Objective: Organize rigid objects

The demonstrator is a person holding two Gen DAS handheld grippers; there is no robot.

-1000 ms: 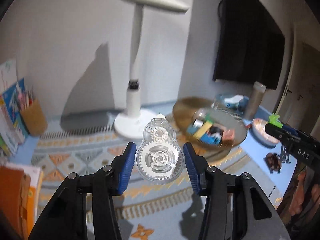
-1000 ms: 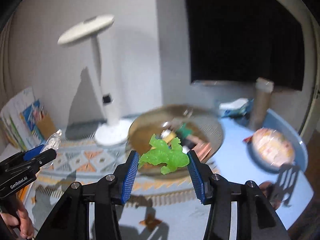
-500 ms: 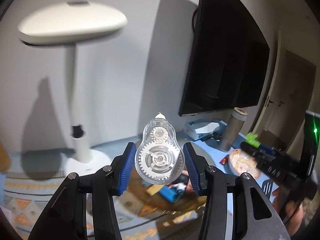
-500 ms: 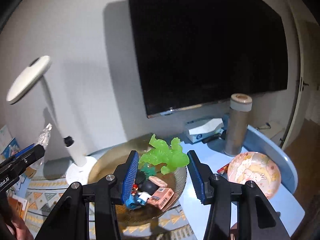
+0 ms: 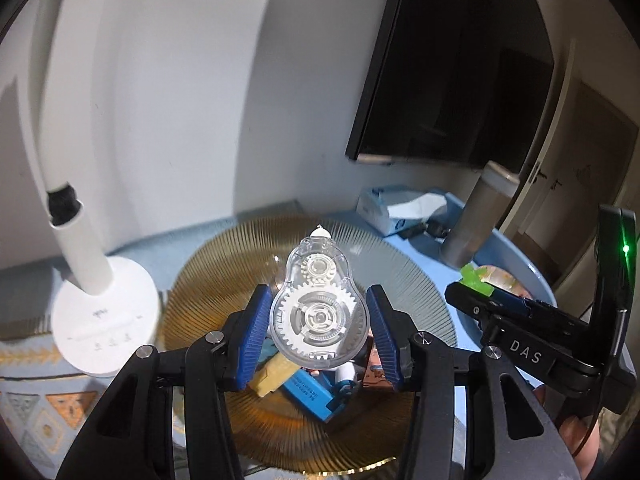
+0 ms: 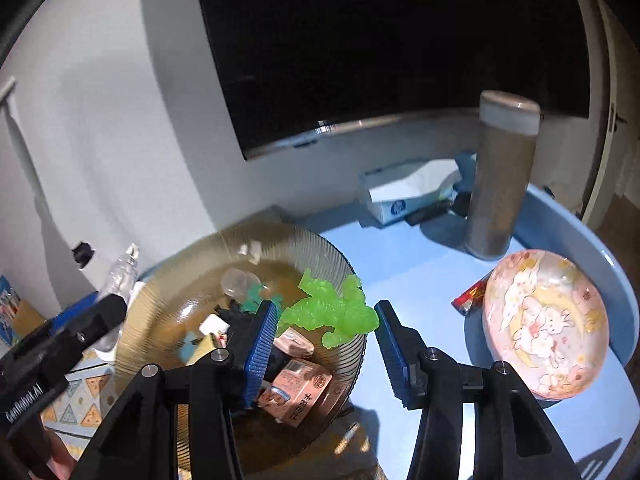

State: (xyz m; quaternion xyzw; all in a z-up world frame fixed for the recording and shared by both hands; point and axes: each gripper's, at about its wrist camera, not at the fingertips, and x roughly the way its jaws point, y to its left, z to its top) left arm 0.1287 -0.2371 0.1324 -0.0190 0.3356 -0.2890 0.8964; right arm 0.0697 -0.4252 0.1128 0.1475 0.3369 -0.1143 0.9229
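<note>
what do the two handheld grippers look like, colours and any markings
Both are matte black plastic with silver screws at the joints and ribbed blue fingers. The right gripper, seen from the left wrist camera, carries white "DAS" lettering and a green indicator light. The left gripper, seen from the right wrist camera, reads "GenRobot.AI".

**Lived-in home corner**

Looks like a room in a home: dark flat screen (image 6: 392, 40) on a white wall, white desk lamp (image 5: 92, 300), tissue box (image 6: 404, 192), cartoon-rabbit plate (image 6: 548, 324) and ribbed amber bowl (image 5: 420, 280) of small toys on a pale blue bench (image 6: 420, 272).
</note>
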